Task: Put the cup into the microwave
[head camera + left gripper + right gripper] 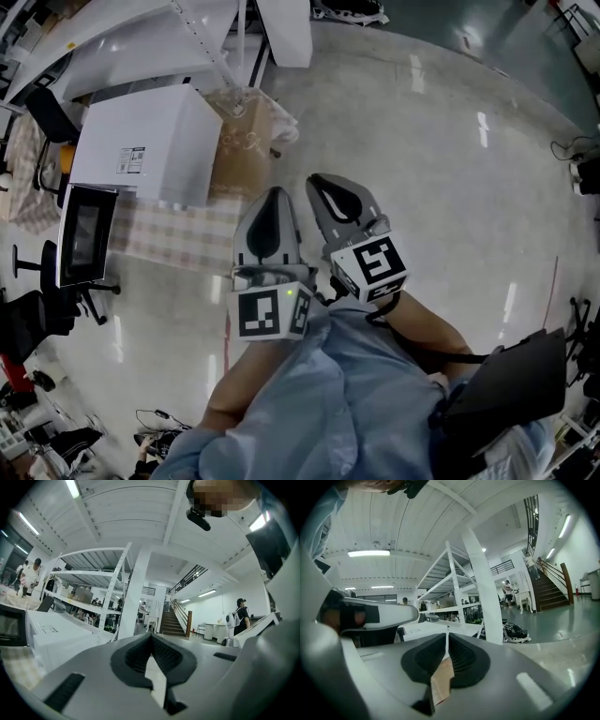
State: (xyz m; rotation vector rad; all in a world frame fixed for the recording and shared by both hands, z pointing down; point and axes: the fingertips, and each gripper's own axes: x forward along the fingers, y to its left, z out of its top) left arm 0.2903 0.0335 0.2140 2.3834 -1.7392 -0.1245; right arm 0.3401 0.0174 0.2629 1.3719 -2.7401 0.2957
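**Item: cup (task's thing).** I cannot pick it out with certainty. The likeliest candidate is a pale, see-through shape (232, 97) on top of the brown box (240, 155), just beside the microwave and well ahead of both my grippers. Neither gripper view shows it.

**Item: microwave (150, 141).** White case on a checked cloth (178, 234). Its dark door (84, 234) hangs open on the side toward me.

**Item: left gripper (273, 202).** Jaws pressed together at the tips, nothing between them, only floor showing through the slot behind.

**Item: right gripper (323, 187).** Jaws likewise closed on each other, carrying nothing. It sits just beside the left one, over bare floor (422, 141).

**Handling, as I judge it.** If that shape is a thin clear cup, it should be light, smooth and easy to crush or tip. I would spread one gripper wide and take the wall a little below the rim, where it is stiffest. I would squeeze gently and keep it upright on the way into the open microwave.
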